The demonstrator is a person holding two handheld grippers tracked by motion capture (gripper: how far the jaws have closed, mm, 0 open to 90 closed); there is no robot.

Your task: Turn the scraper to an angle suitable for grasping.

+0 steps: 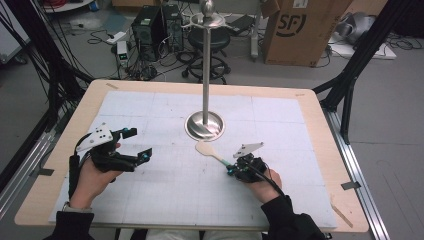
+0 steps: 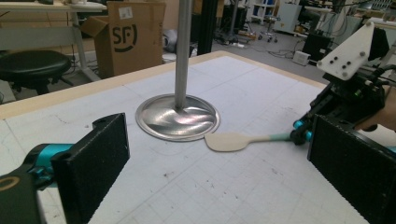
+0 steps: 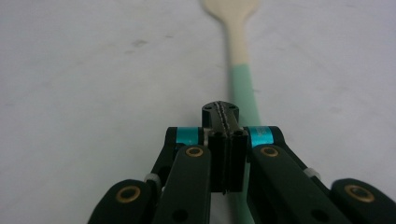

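The right gripper (image 1: 234,169) is clamped on the spatula's (image 1: 209,150) green handle; its long axis runs far-left toward the stand base (image 1: 204,126); the left gripper (image 1: 134,146) gapes empty, well apart.

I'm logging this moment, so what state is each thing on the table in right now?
Left hand-held gripper: open, holding nothing, above the mat.
Right hand-held gripper: shut on the spatula's green handle.
Spatula: low over or on the mat, blade beside the stand's base; contact unclear.
Metal stand: upright, hooks bare.
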